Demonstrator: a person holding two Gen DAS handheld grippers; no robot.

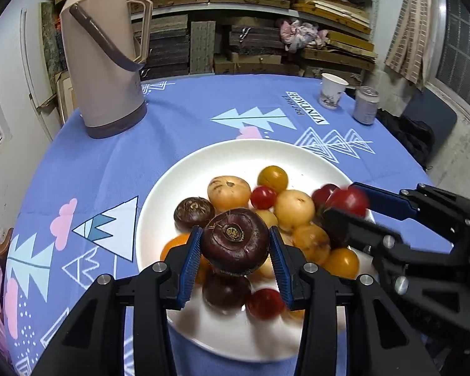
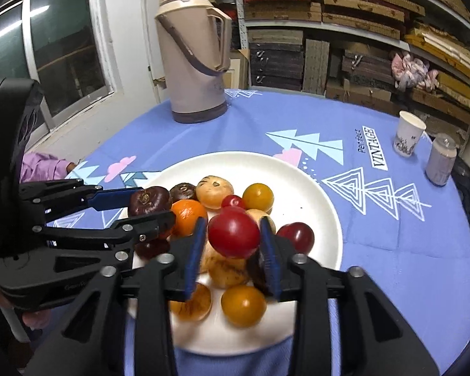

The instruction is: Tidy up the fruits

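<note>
Fruits over plate (image 1: 159, 206): left gripper (image 1: 235, 250) pinching dark chestnut-like fruit (image 1: 235, 244), right gripper (image 2: 232, 235) pinching red tomato (image 2: 233, 233); carry level, avoid collisions

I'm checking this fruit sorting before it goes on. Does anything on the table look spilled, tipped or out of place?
Nothing stands out. The thermos, paper cup and can stand upright on the tablecloth, with no spill visible. All other fruit sits on the white plate.
</note>
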